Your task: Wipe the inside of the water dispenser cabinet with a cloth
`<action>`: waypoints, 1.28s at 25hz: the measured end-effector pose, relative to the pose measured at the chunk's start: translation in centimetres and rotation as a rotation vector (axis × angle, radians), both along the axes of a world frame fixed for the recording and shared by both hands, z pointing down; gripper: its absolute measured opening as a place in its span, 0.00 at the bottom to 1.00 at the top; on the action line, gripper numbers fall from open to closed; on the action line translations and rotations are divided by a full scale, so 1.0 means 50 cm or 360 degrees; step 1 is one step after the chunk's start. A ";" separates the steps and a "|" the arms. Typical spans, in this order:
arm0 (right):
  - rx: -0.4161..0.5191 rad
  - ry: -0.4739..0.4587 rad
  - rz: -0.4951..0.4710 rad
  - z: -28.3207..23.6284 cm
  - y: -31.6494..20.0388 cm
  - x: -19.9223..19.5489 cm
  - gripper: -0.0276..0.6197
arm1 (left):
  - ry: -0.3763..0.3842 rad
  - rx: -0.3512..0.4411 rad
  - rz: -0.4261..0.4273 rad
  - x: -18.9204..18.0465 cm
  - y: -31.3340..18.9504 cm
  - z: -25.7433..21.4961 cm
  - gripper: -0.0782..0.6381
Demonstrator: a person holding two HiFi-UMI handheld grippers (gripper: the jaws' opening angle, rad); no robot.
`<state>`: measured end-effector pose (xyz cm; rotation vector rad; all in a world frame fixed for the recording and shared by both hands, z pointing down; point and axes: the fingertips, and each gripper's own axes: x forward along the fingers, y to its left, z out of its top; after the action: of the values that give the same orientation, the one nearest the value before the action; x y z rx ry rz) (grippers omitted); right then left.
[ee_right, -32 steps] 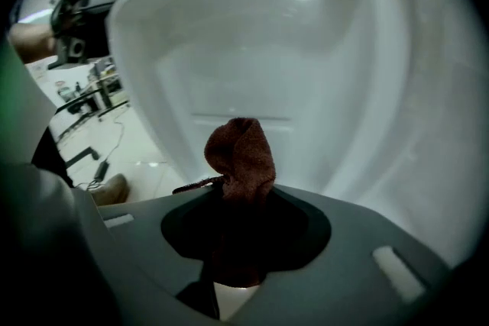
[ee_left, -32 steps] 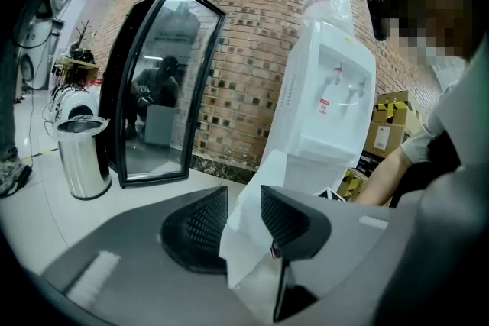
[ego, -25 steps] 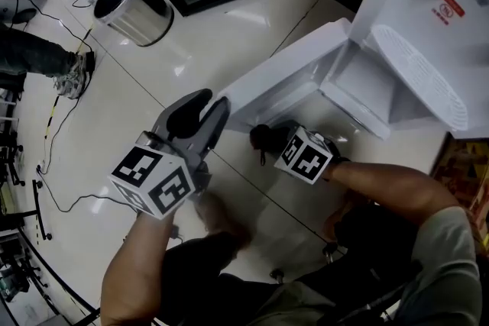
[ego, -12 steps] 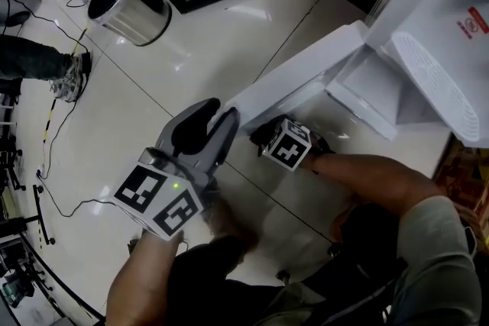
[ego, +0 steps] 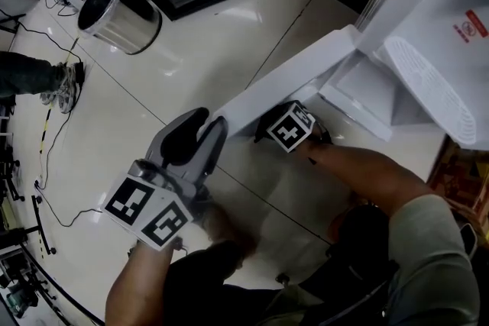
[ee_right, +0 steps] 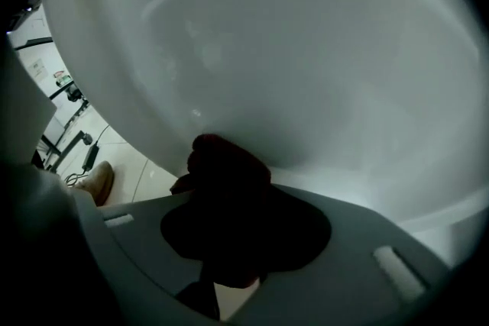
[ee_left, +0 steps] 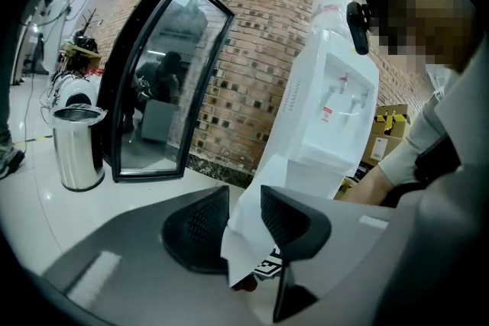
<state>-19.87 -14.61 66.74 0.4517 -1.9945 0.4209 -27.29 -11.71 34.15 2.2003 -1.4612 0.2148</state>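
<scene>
- Your left claw (ee_left: 244, 201) is set narrow and closed on the free edge of the open cabinet door (ego: 290, 76). In the left gripper view the white panel fills the gap from pad to pad.
- Your right claw (ee_right: 237, 202) is clamped on a bunched dark red cloth (ee_right: 225, 160), which bulges out past the jaw tips.
- The cloth sits low, under the door and near the mouth of the cabinet (ego: 367, 91) at the foot of the water dispenser (ego: 439, 19). Whether it touches the white surface just ahead of it cannot be told.
- Only the head view shows both your arms at once. Your right claw is tucked beneath the door, so just its marker cube (ego: 290, 126) and your forearm show, and the cloth is hidden.
- Only the left gripper view shows the dispenser upright with its taps, against a brick wall (ee_left: 252, 42). A black-framed glass panel (ee_left: 164, 80) and a steel bin (ee_left: 76, 145) stand to the left. Below the door's edge you can see the cube and a sliver of red.
- Only the right gripper view shows the grip on the cloth. A smooth white surface fills most of that frame, with a strip of floor (ee_right: 126, 164) and a tan shoe (ee_right: 95, 183) at the left.
</scene>
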 end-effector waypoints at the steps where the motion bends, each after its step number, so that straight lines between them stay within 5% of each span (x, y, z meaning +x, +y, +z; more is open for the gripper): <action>1: 0.0019 0.0020 0.0040 0.001 -0.014 0.014 0.26 | -0.0001 0.0002 0.0001 0.000 -0.001 0.000 0.28; 11: 0.0150 0.0183 0.0596 -0.018 -0.155 0.244 0.26 | -0.0026 -0.0010 -0.0027 -0.001 -0.002 0.001 0.28; 17: -0.0005 -0.0082 0.0604 -0.065 -0.083 0.216 0.26 | -0.0056 -0.0020 -0.0044 0.000 0.002 -0.001 0.28; 21: -0.0038 -0.0025 0.0557 -0.059 -0.038 0.257 0.26 | -0.0058 -0.0023 -0.0053 -0.003 -0.002 -0.003 0.28; 27: 0.0028 0.0067 0.0754 -0.033 -0.099 0.354 0.26 | -0.0054 -0.0026 -0.0070 -0.005 -0.011 -0.001 0.28; 32: -0.0021 0.0025 0.0869 -0.005 -0.140 0.340 0.26 | -0.0047 -0.0027 -0.0076 -0.003 -0.012 0.000 0.28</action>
<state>-2.87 -21.61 66.49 0.9935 -1.8331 0.7615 -27.45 -12.29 34.17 2.1546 -1.5209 0.2436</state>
